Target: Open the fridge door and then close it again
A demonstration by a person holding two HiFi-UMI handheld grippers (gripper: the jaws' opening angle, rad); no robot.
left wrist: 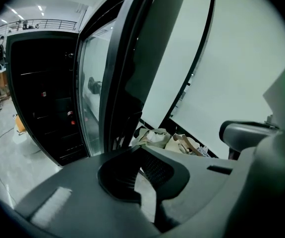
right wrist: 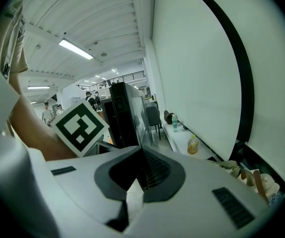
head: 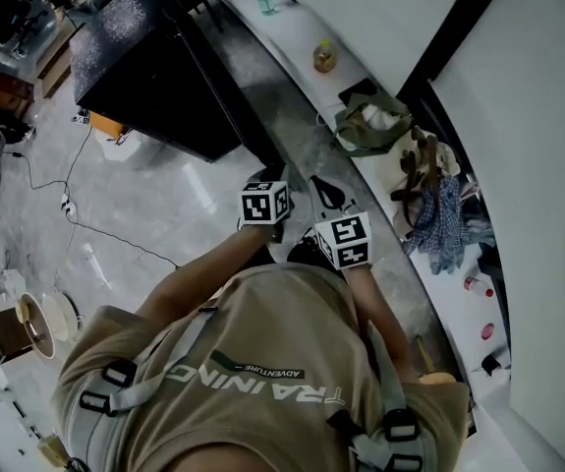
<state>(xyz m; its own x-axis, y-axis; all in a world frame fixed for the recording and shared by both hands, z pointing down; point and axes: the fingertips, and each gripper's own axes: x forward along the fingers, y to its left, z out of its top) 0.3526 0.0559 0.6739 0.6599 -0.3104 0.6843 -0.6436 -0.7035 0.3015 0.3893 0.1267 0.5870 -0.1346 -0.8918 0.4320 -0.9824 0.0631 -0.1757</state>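
Note:
The black fridge [head: 149, 87] stands ahead and to the left of me. In the left gripper view its dark shelves [left wrist: 43, 98] show at the left. Its glass door [left wrist: 90, 98] stands swung out, edge-on, with its dark frame [left wrist: 132, 58] close ahead of the jaws. My left gripper [left wrist: 135, 150] is shut and holds nothing; it hangs just short of that door edge [head: 262, 177]. My right gripper [right wrist: 142, 151] is shut and empty too, beside the left one [head: 327, 195], with the left marker cube [right wrist: 80, 125] in its view.
A white ledge [head: 302, 42] runs along the wall at the right with two bottles [head: 324, 57], an olive bag [head: 370, 126] and blue cloth [head: 439, 219]. A chair [right wrist: 152, 117] stands next to the fridge. Cables [head: 76, 214] lie on the pale floor at the left.

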